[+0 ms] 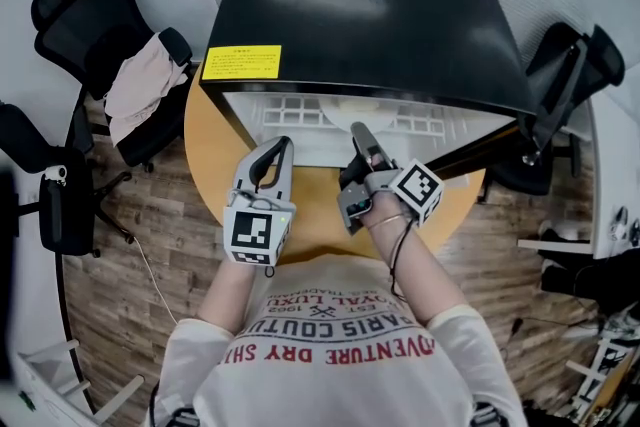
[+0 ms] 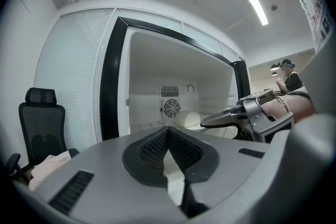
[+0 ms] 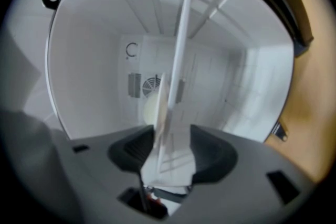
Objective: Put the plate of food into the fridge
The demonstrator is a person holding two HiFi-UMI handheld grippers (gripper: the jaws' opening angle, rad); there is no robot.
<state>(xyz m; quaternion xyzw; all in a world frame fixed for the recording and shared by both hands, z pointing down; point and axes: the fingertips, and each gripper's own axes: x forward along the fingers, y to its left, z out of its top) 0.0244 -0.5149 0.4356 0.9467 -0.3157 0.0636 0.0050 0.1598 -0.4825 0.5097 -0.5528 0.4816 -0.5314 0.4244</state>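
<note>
**Fridge** [image 1: 370, 15]: black compact unit with a white interior. It stands open on a round wooden table [image 1: 205, 165], its opening toward the person. A yellow label [image 1: 242, 62] is at the near left corner of the top. A round fan grille [image 3: 149, 85] is set in the far wall.

**Shelf** [image 3: 181, 44]: white, running across the inside of the fridge. It is seen edge-on in the right gripper view.

**Plate** [image 3: 161, 107]: pale and thin, also seen edge-on. It is inside the fridge, just above the shelf. Whether it bears on the shelf cannot be told.

**Food** [image 3: 149, 108]: a pale rounded mass on top of the plate, toward the far side. Its kind cannot be made out.

**Right gripper** [image 3: 170, 128]: rolled onto its side and reaching into the opening. Its jaws stand apart with the near rim of the plate between them. One pad is close beside the rim and the other is clear of it, so there is no clamping.

**Left gripper** [image 2: 168, 131]: held level just outside the opening, left of the right gripper. Its jaws are together at the tips with nothing between them.

**Surroundings**: a black office chair [image 1: 85, 15] stands to the far left with a pale cloth [image 1: 140, 83] draped over it. The floor is wood plank.
</note>
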